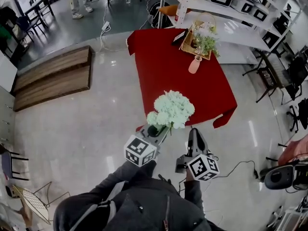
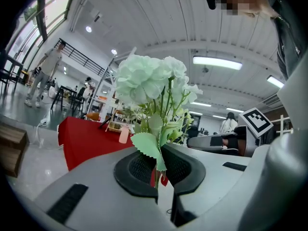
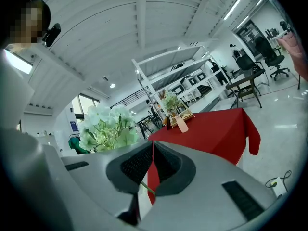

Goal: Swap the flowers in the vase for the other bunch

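Note:
My left gripper (image 1: 156,130) is shut on the stems of a pale green-white flower bunch (image 1: 172,109), which stands upright above the jaws. In the left gripper view the bunch (image 2: 151,78) fills the middle, with its stems pinched at the left gripper (image 2: 158,166). My right gripper (image 1: 195,134) is beside it, shut and empty; in its own view the right gripper (image 3: 153,161) shows only a thin slit. Ahead stands a table under a red cloth (image 1: 168,76) with a pink vase (image 1: 194,65) holding small greenish flowers (image 1: 207,43). The vase (image 3: 182,124) and bunch (image 3: 103,129) also show in the right gripper view.
A wooden basket (image 1: 188,41) and a dark flat object (image 1: 179,36) lie on the table behind the vase. White shelving (image 1: 240,6) stands behind the table. Wooden platforms (image 1: 53,76) lie on the floor at left. Office chairs (image 1: 293,76) stand at right. A person (image 1: 79,4) stands far back.

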`<state>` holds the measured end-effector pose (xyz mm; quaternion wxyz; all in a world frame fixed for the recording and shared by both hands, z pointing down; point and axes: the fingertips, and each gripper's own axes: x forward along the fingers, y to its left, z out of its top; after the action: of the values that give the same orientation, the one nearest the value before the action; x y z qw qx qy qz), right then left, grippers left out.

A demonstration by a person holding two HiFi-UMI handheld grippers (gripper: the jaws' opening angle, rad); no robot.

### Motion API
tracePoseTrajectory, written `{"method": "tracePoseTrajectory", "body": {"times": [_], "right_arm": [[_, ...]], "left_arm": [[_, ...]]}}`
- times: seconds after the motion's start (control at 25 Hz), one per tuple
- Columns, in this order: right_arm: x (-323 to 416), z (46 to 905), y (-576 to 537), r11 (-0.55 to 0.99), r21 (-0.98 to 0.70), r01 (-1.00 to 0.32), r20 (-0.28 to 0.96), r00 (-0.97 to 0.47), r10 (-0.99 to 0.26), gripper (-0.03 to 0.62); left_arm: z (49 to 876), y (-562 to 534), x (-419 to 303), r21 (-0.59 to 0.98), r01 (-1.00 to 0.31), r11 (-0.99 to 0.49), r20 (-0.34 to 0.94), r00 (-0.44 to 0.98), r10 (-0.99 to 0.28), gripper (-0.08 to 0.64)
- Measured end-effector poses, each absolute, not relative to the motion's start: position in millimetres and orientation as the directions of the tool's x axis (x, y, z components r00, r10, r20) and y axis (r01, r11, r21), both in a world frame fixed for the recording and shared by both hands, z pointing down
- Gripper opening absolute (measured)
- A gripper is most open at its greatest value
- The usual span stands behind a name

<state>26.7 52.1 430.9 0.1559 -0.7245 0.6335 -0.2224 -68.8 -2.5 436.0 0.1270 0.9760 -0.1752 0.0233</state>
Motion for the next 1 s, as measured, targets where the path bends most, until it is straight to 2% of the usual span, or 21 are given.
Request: {"method": "tracePoseTrajectory", "body": {"times": [1.0], "right_arm": [[57.2,439.6,7.2,-0.166,-0.538,-0.826,0.105,0.13,-0.986,0.011]], "left_arm": [[438.2,-56.0,-29.7,0.202,-0.306,-0.931,0.079,0.952,-0.295,0.025]]}}
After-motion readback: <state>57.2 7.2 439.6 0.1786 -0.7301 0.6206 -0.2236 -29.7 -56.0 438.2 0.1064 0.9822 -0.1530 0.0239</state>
